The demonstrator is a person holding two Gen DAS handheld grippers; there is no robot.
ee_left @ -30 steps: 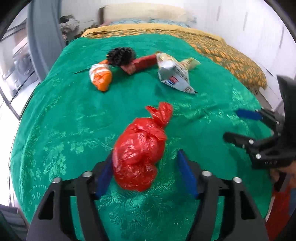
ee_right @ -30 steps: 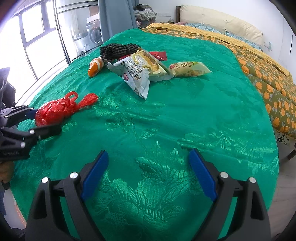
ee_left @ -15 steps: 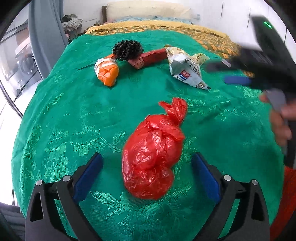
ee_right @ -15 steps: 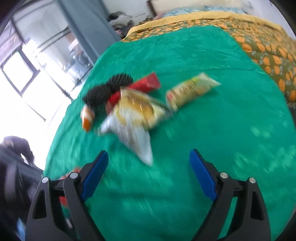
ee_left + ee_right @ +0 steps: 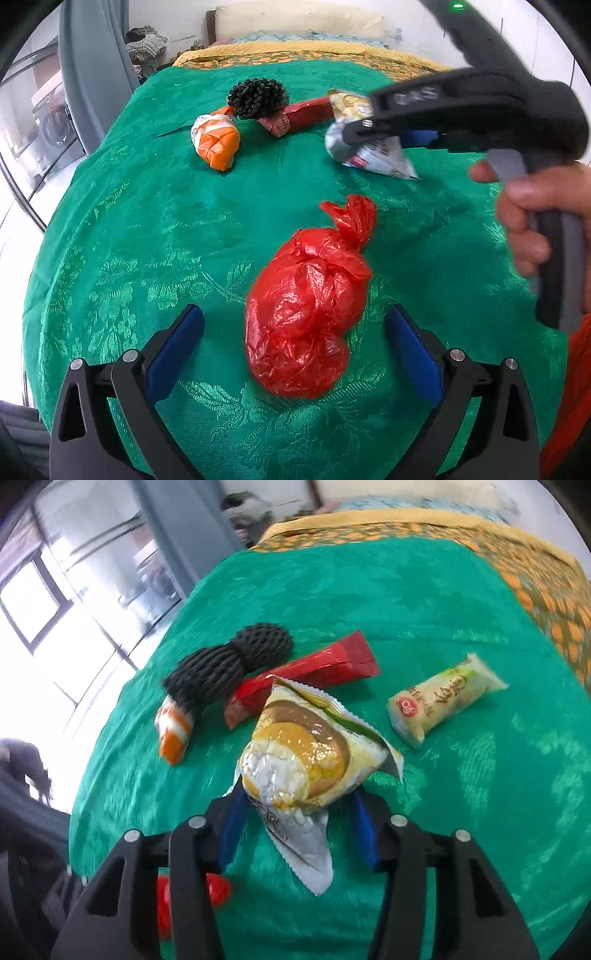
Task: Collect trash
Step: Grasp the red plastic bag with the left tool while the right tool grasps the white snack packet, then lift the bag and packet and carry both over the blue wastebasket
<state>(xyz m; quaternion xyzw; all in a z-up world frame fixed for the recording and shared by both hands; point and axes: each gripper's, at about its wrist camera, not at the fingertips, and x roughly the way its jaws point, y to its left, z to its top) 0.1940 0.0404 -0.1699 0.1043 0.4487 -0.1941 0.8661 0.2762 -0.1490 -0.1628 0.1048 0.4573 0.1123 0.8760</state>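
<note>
Fingers, right: blue fingers [image 5: 364, 829] flank the silver-and-yellow snack wrapper [image 5: 306, 771], closing in on it at mid-bed; whether they already pinch it I cannot tell.
Fingers, left: spread wide, pads [image 5: 177, 349] either side of the red bag [image 5: 306, 310] and touching nothing.
Bed: green brocade bedspread [image 5: 147, 229] carries all the trash; orange-patterned cover [image 5: 546, 579] lies at the far and right side.
Red bag: knotted, lying at the near end, between the left fingers.
Far cluster: black foam net [image 5: 225, 664], red box [image 5: 306, 675] and orange-white wrapper [image 5: 173, 734] bunched together; pale snack pack [image 5: 443, 698] apart to the right.
Step in hand: likely gripping the first wrapper.
Next move: probably squeeze firmly on the crinkly foil, then lift clear.
Open room: plenty of bare bedspread to the right; the bed edge drops away left, toward the window.
</note>
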